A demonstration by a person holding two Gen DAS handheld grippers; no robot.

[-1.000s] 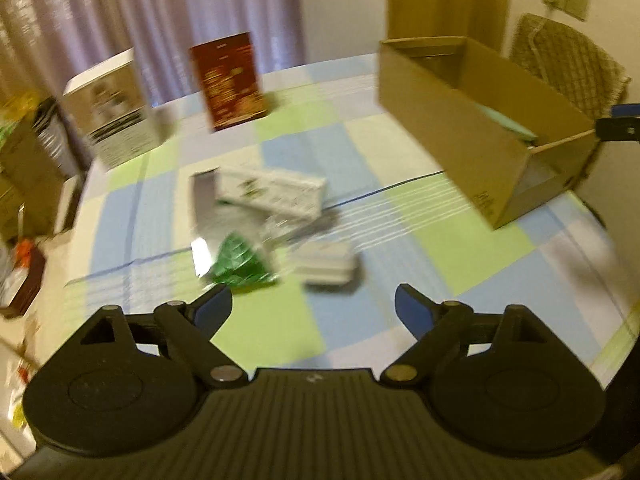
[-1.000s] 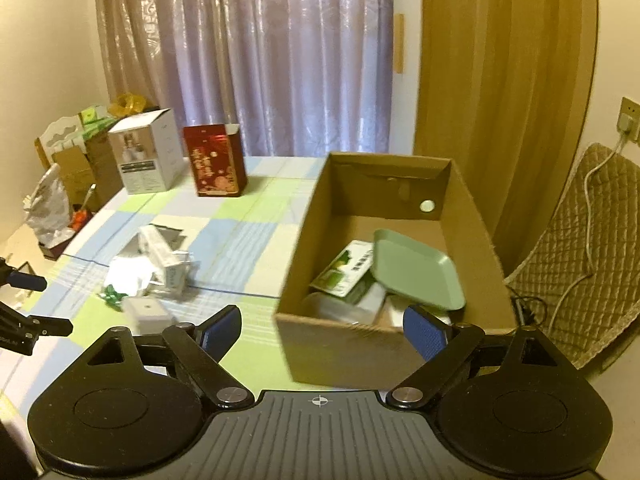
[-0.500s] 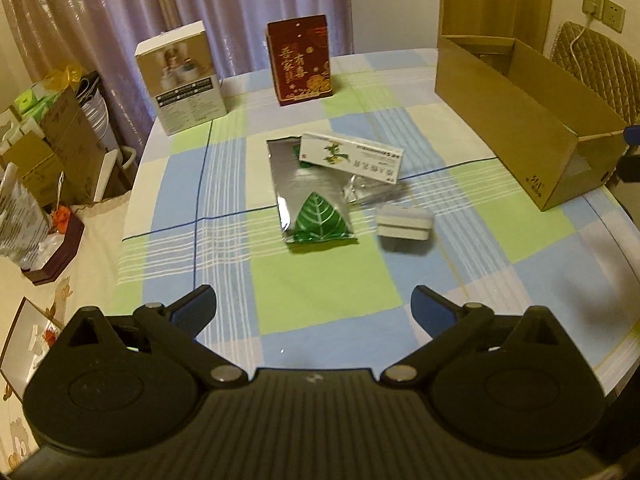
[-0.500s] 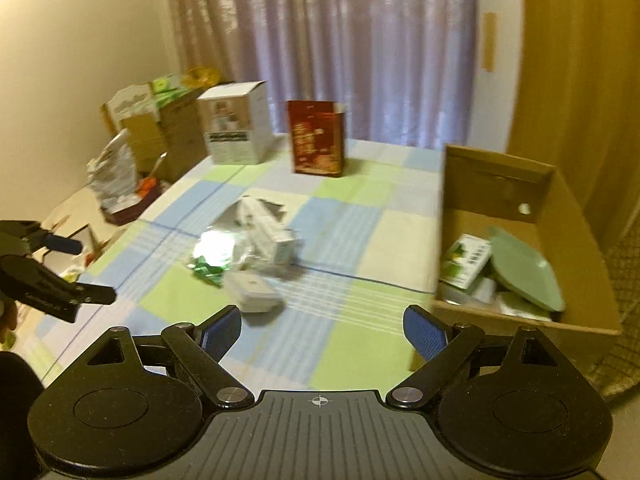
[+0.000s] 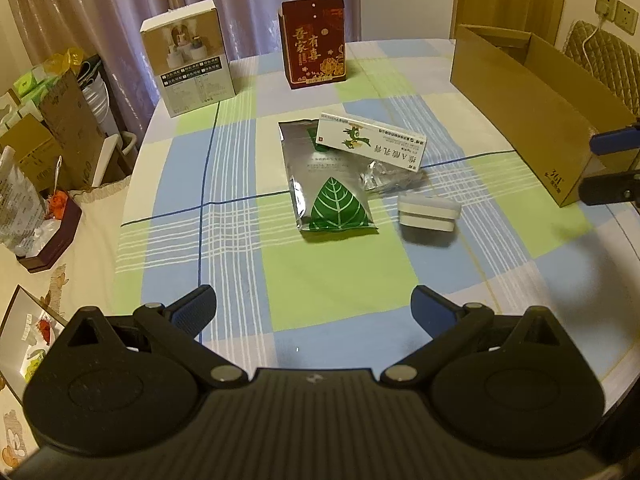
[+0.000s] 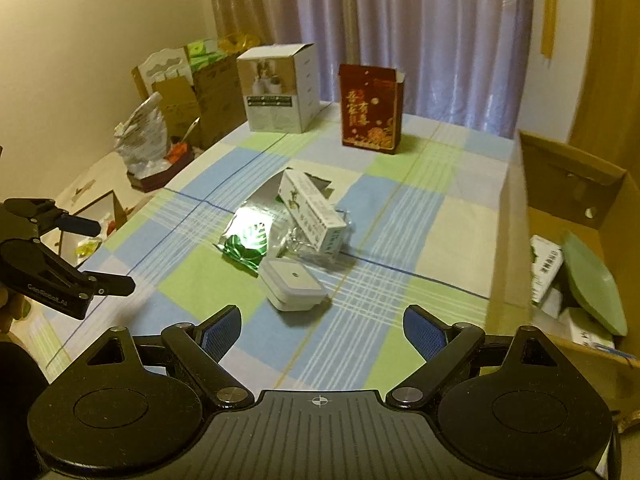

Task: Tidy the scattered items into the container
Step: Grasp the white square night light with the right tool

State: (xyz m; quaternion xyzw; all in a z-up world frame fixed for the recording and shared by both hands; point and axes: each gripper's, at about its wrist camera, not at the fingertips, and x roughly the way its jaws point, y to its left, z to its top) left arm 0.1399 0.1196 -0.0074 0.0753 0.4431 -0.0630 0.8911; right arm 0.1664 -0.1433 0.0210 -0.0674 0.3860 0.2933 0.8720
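A cluster of loose items lies mid-table: a silver pouch with a green leaf (image 5: 330, 184) (image 6: 246, 236), a long white medicine box (image 5: 370, 146) (image 6: 312, 210) resting across it, crinkled clear wrap (image 5: 390, 178), and a small white lidded case (image 5: 429, 212) (image 6: 292, 284). The open cardboard box (image 5: 532, 108) (image 6: 560, 248) stands at the right and holds a green tray (image 6: 592, 276) and packets. My left gripper (image 5: 314, 310) is open, well short of the pouch. My right gripper (image 6: 322, 330) is open just before the white case. Neither holds anything.
A white product box (image 5: 188, 62) (image 6: 280, 88) and a red gift box (image 5: 314, 42) (image 6: 370, 108) stand upright at the table's far side. Cartons, bags and a dark tray crowd the floor at the left (image 5: 44, 152). A quilted chair (image 5: 604, 60) sits behind the cardboard box.
Both views have swung from the cardboard box toward the loose items. The right gripper has come closer to the white case. The left gripper has steadied facing the pouch. Both stay open.
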